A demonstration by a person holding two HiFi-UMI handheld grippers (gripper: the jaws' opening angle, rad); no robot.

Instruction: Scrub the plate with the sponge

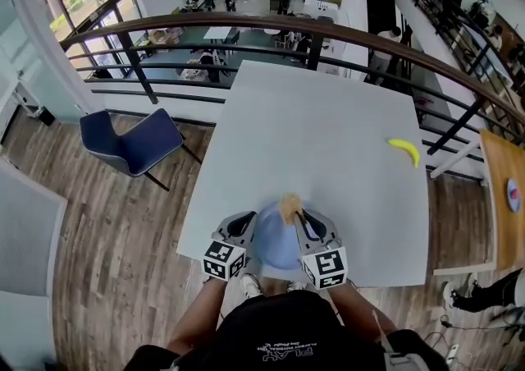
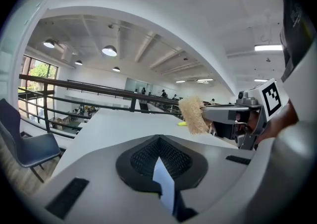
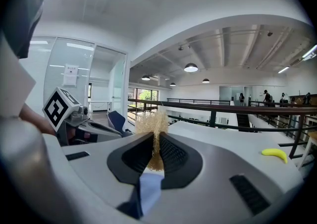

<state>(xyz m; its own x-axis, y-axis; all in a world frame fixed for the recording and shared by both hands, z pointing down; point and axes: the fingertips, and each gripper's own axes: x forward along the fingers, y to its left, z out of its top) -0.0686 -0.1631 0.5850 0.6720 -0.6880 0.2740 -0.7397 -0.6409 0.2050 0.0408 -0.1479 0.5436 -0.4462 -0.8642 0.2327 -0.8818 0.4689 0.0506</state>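
Note:
A light blue plate (image 1: 275,240) is at the near edge of the white table (image 1: 320,139). My left gripper (image 1: 246,227) is shut on the plate's left rim; in the left gripper view the rim shows as a thin blue sliver (image 2: 164,184) between the shut jaws. My right gripper (image 1: 300,218) is shut on a tan, fibrous sponge (image 1: 289,207), which sits over the plate's far right part. In the right gripper view the sponge (image 3: 152,124) sticks up from the closed pads, with the plate (image 3: 147,192) just below. The left gripper view shows the sponge (image 2: 192,114) held from the right.
A yellow banana (image 1: 404,150) lies on the table's far right side. A blue chair (image 1: 133,143) stands to the left of the table. A railing (image 1: 271,29) runs behind the table, above a drop to a lower floor. A wooden table (image 1: 502,197) is at the right.

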